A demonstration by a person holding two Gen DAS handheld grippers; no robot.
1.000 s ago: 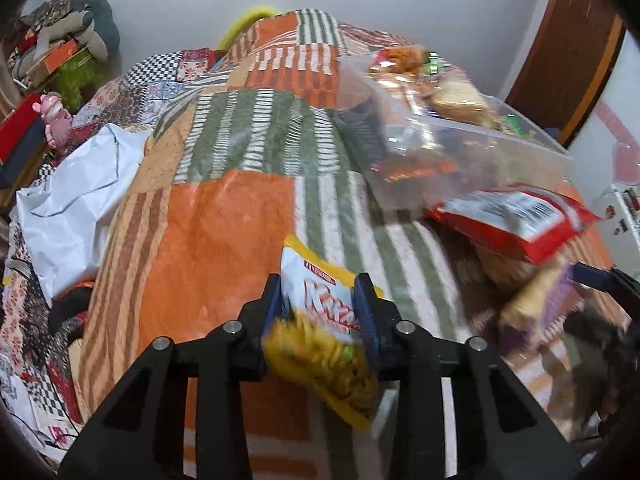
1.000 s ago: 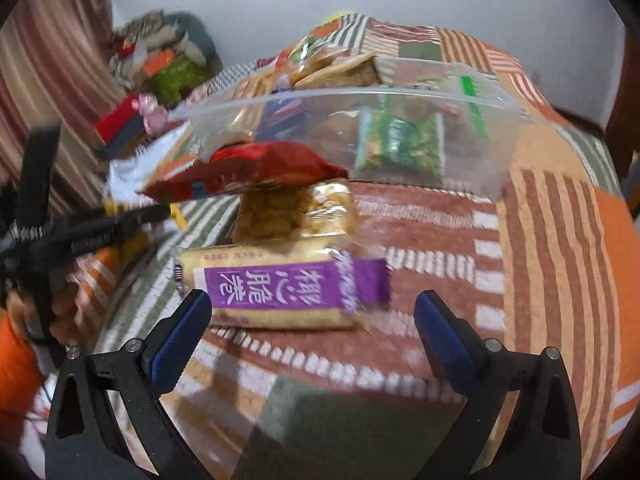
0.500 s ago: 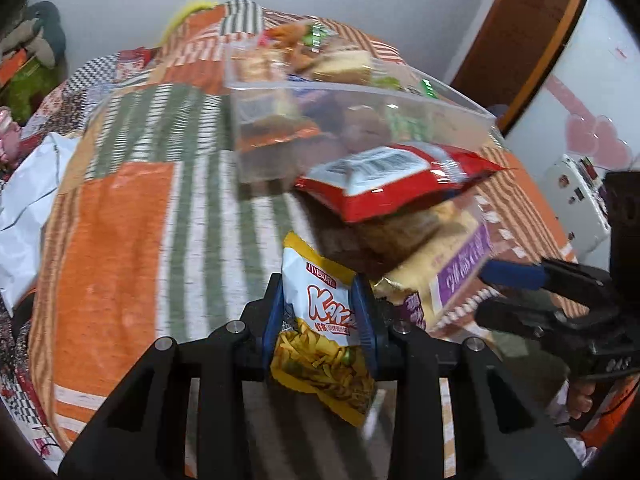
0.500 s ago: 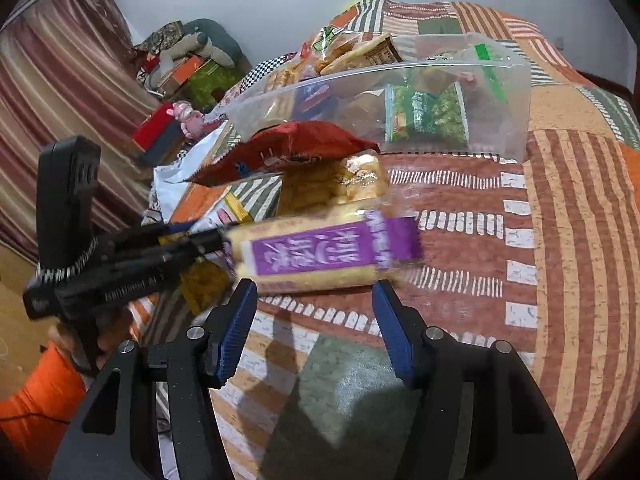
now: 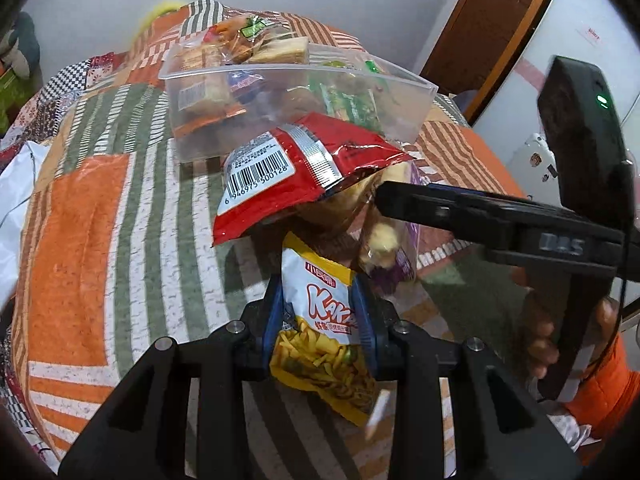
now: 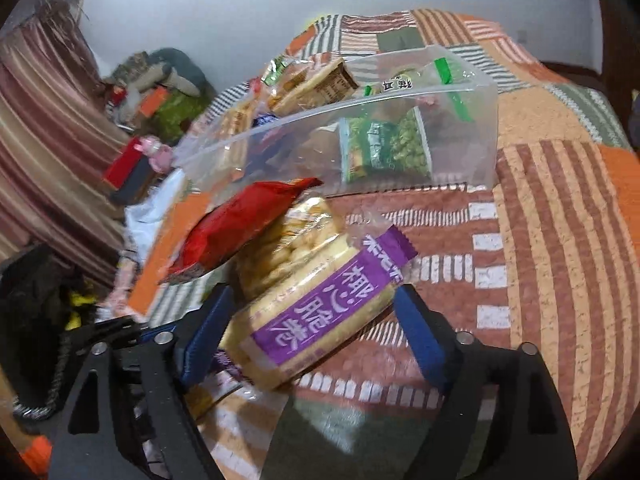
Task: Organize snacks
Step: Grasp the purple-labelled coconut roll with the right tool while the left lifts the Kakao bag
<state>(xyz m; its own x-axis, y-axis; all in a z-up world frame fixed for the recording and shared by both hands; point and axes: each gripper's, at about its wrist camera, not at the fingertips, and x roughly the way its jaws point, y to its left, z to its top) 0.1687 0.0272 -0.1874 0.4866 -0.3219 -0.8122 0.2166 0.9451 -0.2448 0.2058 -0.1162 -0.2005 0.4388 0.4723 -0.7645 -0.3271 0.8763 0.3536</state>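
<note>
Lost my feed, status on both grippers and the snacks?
Left gripper shut on yellow snack bag. Right gripper opening around purple-label pack. Red bag lies before clear bin.

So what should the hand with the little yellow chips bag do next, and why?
Probably carry it over and drop it into the clear bin. The left hand-held gripper is already shut on the yellow chips bag, and the bin, which already holds other snacks, sits just beyond the red packet. The right hand-held gripper is opening around the purple-label packet, so go around it.
</note>
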